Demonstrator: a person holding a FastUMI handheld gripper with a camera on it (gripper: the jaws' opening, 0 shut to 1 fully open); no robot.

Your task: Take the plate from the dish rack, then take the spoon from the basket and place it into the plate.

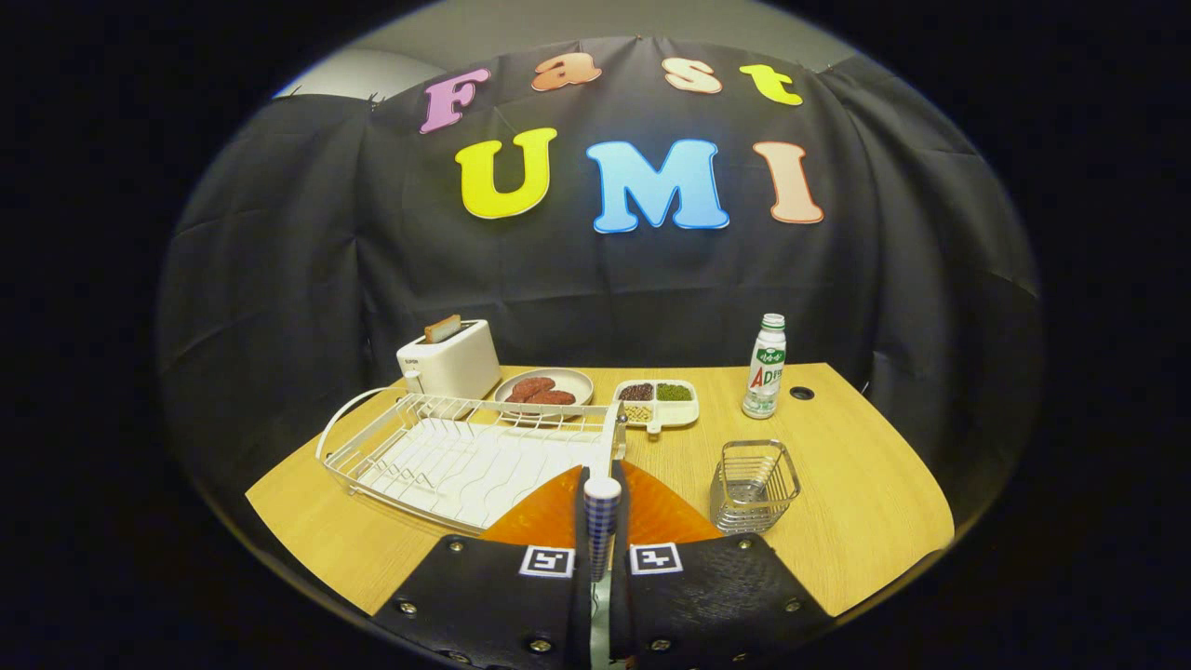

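My gripper is shut on the spoon. The spoon's checkered handle with a pale cap stands up between the two fingers, and a bit of its metal stem shows below them. Just ahead of and under the fingers lies the orange plate on the wooden table, partly hidden by the fingers. The white wire dish rack stands beyond the plate to the left, with no dishes in it. To the right of the plate stands the small metal wire basket, which looks empty.
Behind the rack are a white toaster with a slice of bread, a grey plate of brown patties and a divided dish of beans. A small bottle stands at the back right of the table.
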